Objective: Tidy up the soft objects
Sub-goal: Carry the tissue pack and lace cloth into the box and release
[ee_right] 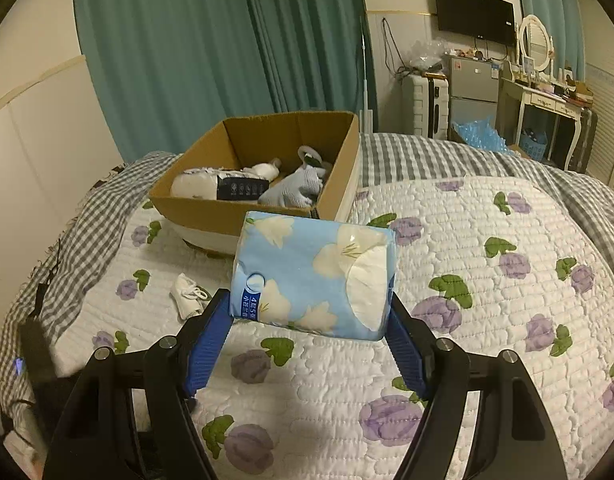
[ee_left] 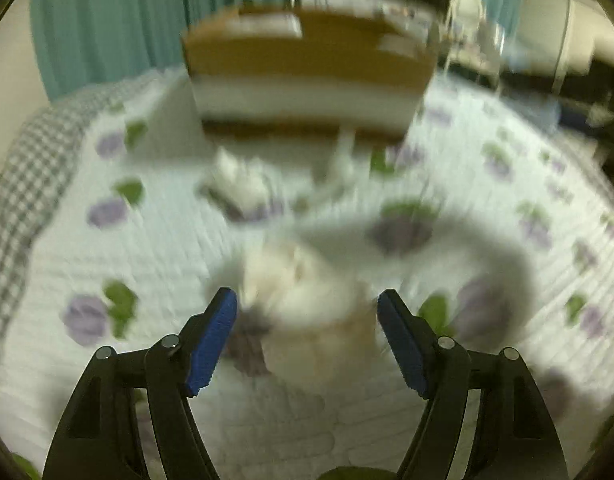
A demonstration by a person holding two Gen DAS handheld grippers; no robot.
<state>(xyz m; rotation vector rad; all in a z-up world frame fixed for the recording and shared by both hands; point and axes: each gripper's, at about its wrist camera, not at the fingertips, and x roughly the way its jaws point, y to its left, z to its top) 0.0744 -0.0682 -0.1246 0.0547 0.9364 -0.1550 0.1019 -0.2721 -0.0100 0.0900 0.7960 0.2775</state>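
Note:
My right gripper (ee_right: 309, 316) is shut on a blue flowered tissue pack (ee_right: 313, 276) and holds it above the quilt, short of the cardboard box (ee_right: 231, 212). The box holds a white pack with a dark label (ee_right: 219, 186), a pale blue sock (ee_right: 293, 192) and other soft items. A small white shoe (ee_right: 187, 290) lies on the quilt left of the gripper. The left wrist view is blurred. My left gripper (ee_left: 307, 320) is open, with a pale soft object (ee_left: 307, 304) between its fingers; contact is unclear. The shoe (ee_left: 239, 184) and the box (ee_left: 303, 80) lie ahead.
A white quilt with purple flowers (ee_right: 487, 312) covers the bed, over a grey checked sheet (ee_right: 407, 156). Green curtains (ee_right: 211, 48) hang behind the box. A suitcase (ee_right: 425, 106), a small fridge (ee_right: 473, 88) and a dressing table (ee_right: 543, 100) stand beyond the bed.

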